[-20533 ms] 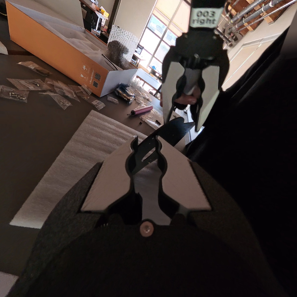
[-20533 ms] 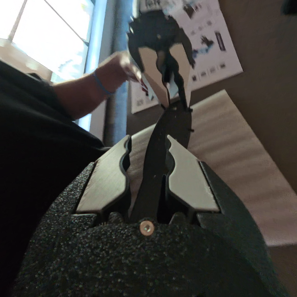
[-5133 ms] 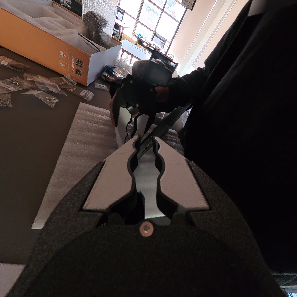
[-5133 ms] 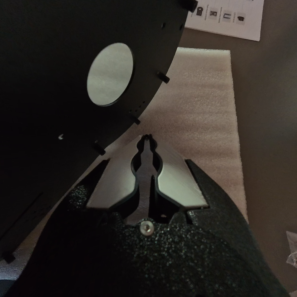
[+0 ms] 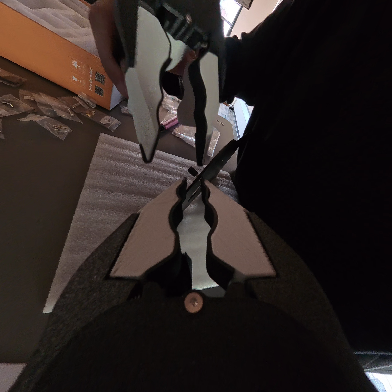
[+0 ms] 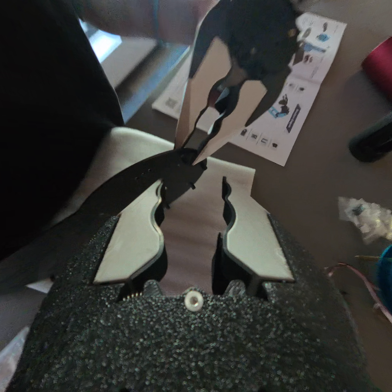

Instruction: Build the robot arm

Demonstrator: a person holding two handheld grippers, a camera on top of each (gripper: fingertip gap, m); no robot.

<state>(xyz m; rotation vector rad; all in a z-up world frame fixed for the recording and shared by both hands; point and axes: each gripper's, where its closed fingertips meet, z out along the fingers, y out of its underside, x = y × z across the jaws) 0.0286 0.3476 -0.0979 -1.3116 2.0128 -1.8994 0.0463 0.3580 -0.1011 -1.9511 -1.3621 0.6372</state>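
Two grippers meet over the foam sheet (image 5: 118,191): left gripper (image 5: 194,182) pinches the thin, stiff-looking, probably light black plate (image 6: 148,180) by its edge, while right gripper (image 6: 192,184) stands spread beside it.

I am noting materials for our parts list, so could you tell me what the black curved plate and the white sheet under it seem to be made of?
The black curved plate, pinched by the left gripper, looks like thin rigid sheet, metal or plastic, matte black with small drilled holes; which one is unclear. The white sheet looks like soft packing foam: a finely rippled, dull surface.
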